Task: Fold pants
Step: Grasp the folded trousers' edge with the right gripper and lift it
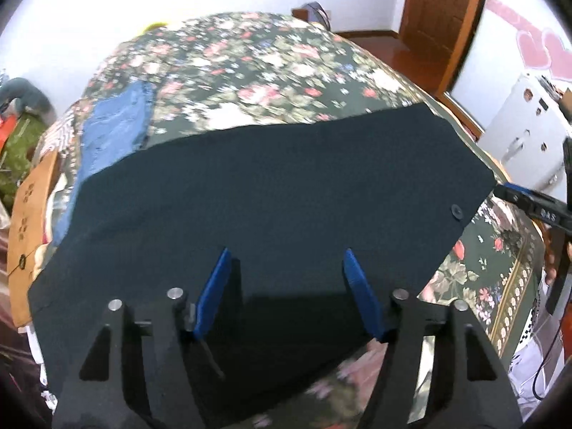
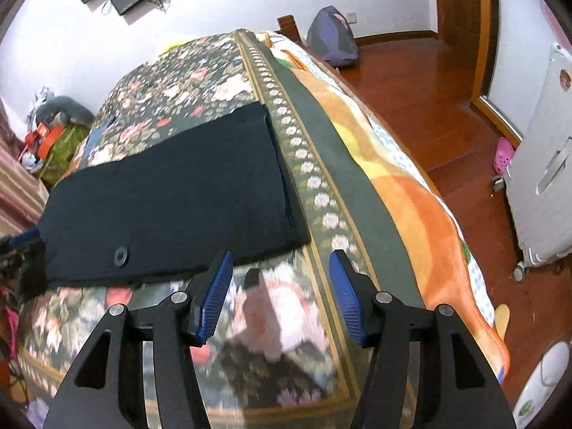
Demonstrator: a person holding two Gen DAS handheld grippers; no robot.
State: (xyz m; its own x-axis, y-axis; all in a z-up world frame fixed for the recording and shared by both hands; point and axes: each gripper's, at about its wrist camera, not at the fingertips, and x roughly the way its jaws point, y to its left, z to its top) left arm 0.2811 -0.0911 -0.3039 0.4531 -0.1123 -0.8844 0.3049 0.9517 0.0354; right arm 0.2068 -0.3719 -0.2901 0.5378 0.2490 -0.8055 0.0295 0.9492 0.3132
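The dark pants (image 1: 271,193) lay flat across the near part of the bed (image 1: 250,68), on its floral cover, with a button (image 1: 456,210) near their right end. In the right wrist view their right edge stopped just short of the patterned border strip (image 2: 307,164) running along the bed's side; beyond that strip an orange blanket (image 2: 422,193) hung toward the wooden floor (image 2: 411,82), which was largely open out to the doorway. Most of the cover behind the pants was bare, apart from a blue garment (image 1: 114,128) lying by their far left edge.

The left gripper (image 1: 286,261) hovered over the near edge of the pants, its fingers apart with only flat cloth below them and nothing clamped. The right gripper (image 2: 280,261) was just off the pants' near right corner, above bare cover, its fingers apart and empty too.

A white suitcase (image 2: 547,178) stood on the floor at the right, and a purple bag (image 2: 332,37) sat by the wall past the bed; what either held could not be seen.
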